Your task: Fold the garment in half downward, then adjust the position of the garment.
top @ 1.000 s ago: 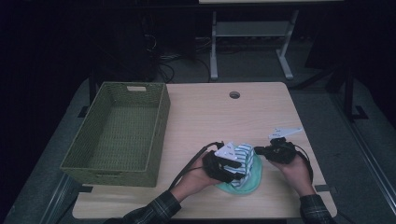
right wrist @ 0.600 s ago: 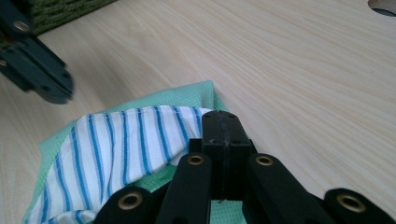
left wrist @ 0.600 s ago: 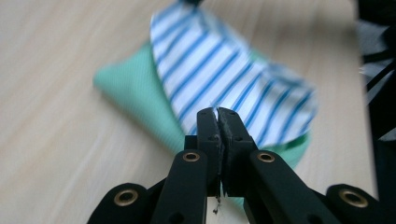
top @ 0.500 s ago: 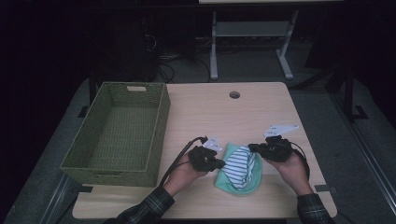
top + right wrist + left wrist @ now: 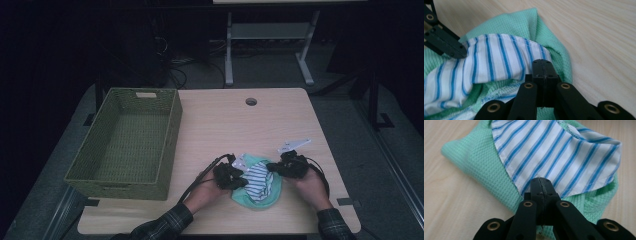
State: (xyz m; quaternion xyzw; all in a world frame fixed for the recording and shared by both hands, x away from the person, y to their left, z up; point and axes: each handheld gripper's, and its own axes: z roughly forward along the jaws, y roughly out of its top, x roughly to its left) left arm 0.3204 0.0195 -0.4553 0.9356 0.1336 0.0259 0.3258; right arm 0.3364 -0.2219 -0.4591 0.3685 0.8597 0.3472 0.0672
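Note:
A small cloth (image 5: 257, 184), mint green waffle weave with a white, blue-striped side, lies bunched on the table near its front edge. My left gripper (image 5: 240, 180) is at the cloth's left side. In the left gripper view its jaws (image 5: 541, 183) are shut on the edge of the striped layer (image 5: 554, 152). My right gripper (image 5: 274, 168) is at the cloth's right side. Its jaws (image 5: 543, 64) are shut on the striped hem (image 5: 499, 55) where that meets the green fabric. The left gripper's tip (image 5: 461, 53) shows across the cloth in the right gripper view.
An empty green woven basket (image 5: 172, 131) stands on the left half of the wooden table (image 5: 240, 130). A round cable hole (image 5: 251, 101) sits near the far edge. Dark floor and a metal stand's legs lie beyond the table.
The left gripper has moved off the top of the cloth to its left edge and sunk lower, and more of the striped side shows. The right gripper shifted a little nearer and lower.

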